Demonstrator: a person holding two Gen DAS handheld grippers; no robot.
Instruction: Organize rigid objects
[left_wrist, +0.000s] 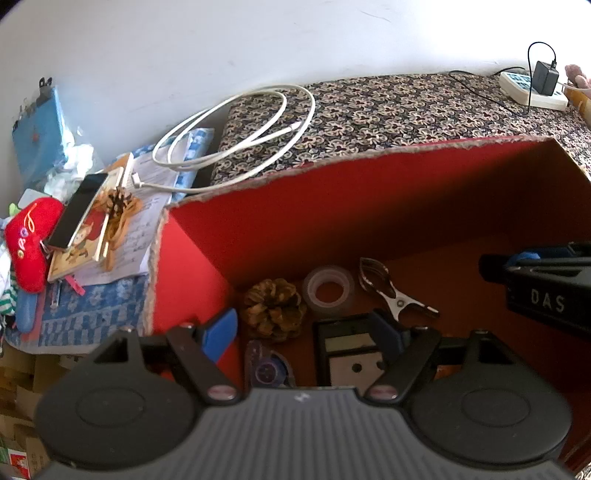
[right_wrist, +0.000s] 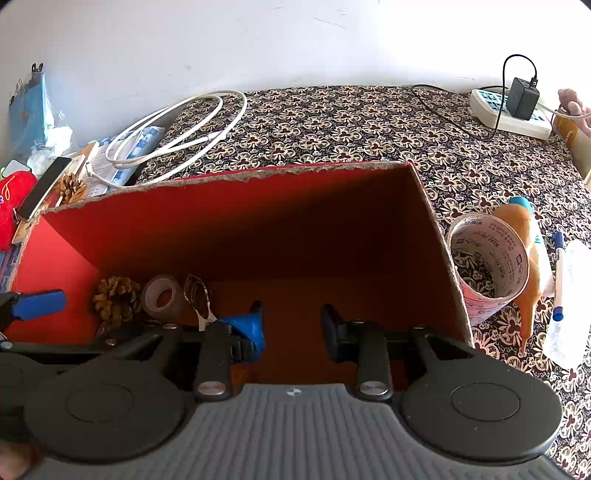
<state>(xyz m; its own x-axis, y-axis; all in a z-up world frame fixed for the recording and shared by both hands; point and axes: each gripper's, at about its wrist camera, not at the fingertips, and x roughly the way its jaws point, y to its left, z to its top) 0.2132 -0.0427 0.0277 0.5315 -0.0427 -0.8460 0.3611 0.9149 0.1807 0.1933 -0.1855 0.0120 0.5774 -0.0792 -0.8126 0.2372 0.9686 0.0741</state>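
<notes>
A red cardboard box (left_wrist: 280, 218) (right_wrist: 258, 221) lies open below both grippers. In it lie a pine cone (left_wrist: 274, 308) (right_wrist: 115, 301), a clear tape roll (left_wrist: 328, 290) (right_wrist: 162, 297), a metal clip (left_wrist: 391, 291) (right_wrist: 199, 299), a purple tape dispenser (left_wrist: 267, 369) and a black and white device (left_wrist: 351, 354). My left gripper (left_wrist: 306, 336) is open and empty above the box floor, its fingers astride the device. My right gripper (right_wrist: 291, 325) is open and empty inside the box. A large printed tape roll (right_wrist: 487, 266) stands outside the box's right wall.
A patterned cloth (right_wrist: 351, 125) covers the table. A white cable (left_wrist: 236, 129) lies coiled at the back left beside a phone (left_wrist: 79, 210), books and a red plush (left_wrist: 29, 240). A power strip (right_wrist: 513, 110) sits at the back right. A brown bottle (right_wrist: 528, 258) and a marker (right_wrist: 558, 277) lie right of the box.
</notes>
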